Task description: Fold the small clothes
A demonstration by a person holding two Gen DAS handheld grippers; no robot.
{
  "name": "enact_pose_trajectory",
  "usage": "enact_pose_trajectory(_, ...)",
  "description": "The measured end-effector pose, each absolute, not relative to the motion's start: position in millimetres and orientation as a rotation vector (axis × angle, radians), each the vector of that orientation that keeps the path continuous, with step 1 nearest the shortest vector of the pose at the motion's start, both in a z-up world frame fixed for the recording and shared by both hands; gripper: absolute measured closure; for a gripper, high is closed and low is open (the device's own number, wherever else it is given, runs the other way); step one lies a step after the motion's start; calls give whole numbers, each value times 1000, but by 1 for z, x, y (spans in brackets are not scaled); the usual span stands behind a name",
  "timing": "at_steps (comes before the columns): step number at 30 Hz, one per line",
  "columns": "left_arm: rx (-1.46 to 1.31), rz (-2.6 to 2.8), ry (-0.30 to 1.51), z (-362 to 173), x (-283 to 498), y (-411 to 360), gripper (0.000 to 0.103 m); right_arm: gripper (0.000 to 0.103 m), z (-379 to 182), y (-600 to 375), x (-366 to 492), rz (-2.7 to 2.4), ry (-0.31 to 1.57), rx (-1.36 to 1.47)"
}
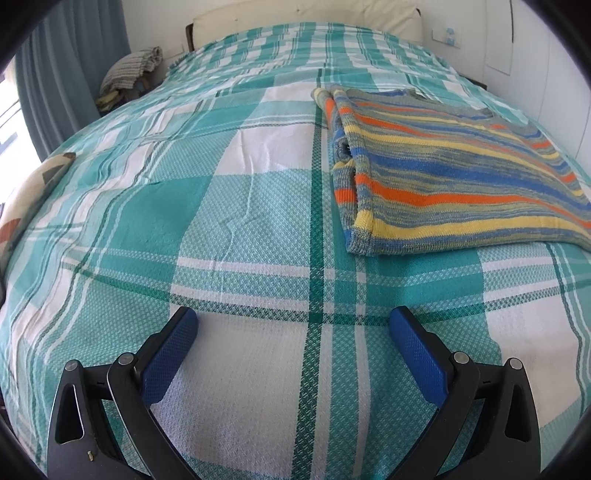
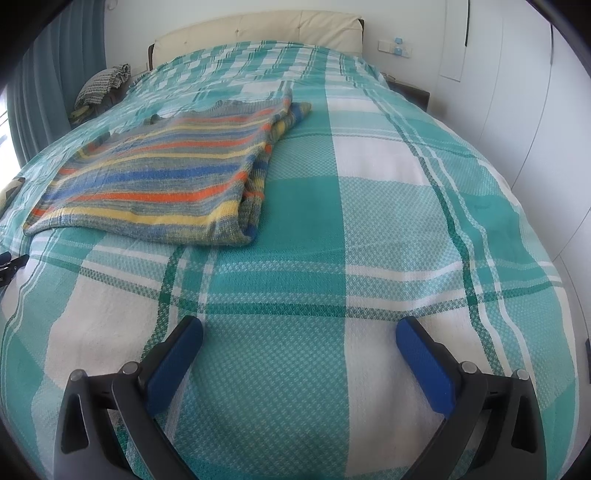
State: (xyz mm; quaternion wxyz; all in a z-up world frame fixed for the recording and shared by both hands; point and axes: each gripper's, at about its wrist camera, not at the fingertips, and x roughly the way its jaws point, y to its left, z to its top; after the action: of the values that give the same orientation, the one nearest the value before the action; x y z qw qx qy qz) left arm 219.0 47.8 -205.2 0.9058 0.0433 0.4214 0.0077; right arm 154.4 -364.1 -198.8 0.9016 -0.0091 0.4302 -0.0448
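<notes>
A striped knit sweater (image 1: 454, 173) in blue, orange, yellow and grey lies flat on the bed with its side folded in; it sits at the right in the left wrist view and at the left in the right wrist view (image 2: 155, 177). My left gripper (image 1: 293, 321) is open and empty, hovering over the bedspread short of the sweater's lower left corner. My right gripper (image 2: 299, 330) is open and empty, over the bedspread below and right of the sweater.
The bed carries a teal and white plaid bedspread (image 1: 184, 206). A cream headboard (image 2: 258, 29) stands at the far end. A pile of cloth (image 1: 129, 70) lies on a bedside stand at the left. A patterned pillow (image 1: 29, 192) sits at the left edge. White wardrobe doors (image 2: 535, 110) run along the right.
</notes>
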Motion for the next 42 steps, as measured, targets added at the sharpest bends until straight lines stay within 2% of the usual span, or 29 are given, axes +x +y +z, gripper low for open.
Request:
enact_pose_trajectory(10, 71, 9, 894, -199, 216, 50, 1, 0, -198, -363, 152, -89, 881, -11)
enact_pose_trajectory(14, 41, -29, 990, -172, 187, 47, 2, 0, -192, -363, 154, -82, 926, -4)
enact_pose_trajectory(16, -2, -99, 952, -152, 158, 35, 2, 1, -177, -368, 152, -18, 986, 56)
enact_pose_trajectory(20, 55, -346, 879, -128, 134, -39, 2, 1, -137, -379, 148, 128, 942, 205)
enact_pose_trajectory(26, 275, -647, 773, -116, 173, -196, 2, 2, -98, -409, 228, 229, 949, 368)
enact_pose_trajectory(29, 310, -667, 797, -129, 209, -250, 5, 18, -99, -422, 284, 244, 988, 453)
enact_pose_trajectory(31, 329, -650, 843, -146, 227, -273, 13, 23, -109, -424, 320, 262, 1047, 482)
enact_pose_trajectory(33, 344, -642, 892, -164, 240, -284, 15, 33, -123, -424, 350, 275, 1094, 513)
enact_pose_trajectory(36, 344, -652, 854, -171, 239, -287, 17, 43, -145, -425, 388, 273, 1140, 533)
enact_pose_trajectory(38, 345, -690, 836, -170, 237, -291, 35, 48, -159, -425, 408, 234, 1147, 523)
enact_pose_trajectory(40, 357, -693, 820, -167, 237, -293, 94, 66, -174, -429, 423, 220, 1141, 594)
enact_pose_trajectory(41, 321, -702, 823, -163, 240, -287, 93, 89, -180, -431, 427, 210, 1140, 636)
enact_pose_trajectory(42, 243, -720, 833, -157, 244, -275, 94, 90, -181, -431, 429, 199, 1142, 658)
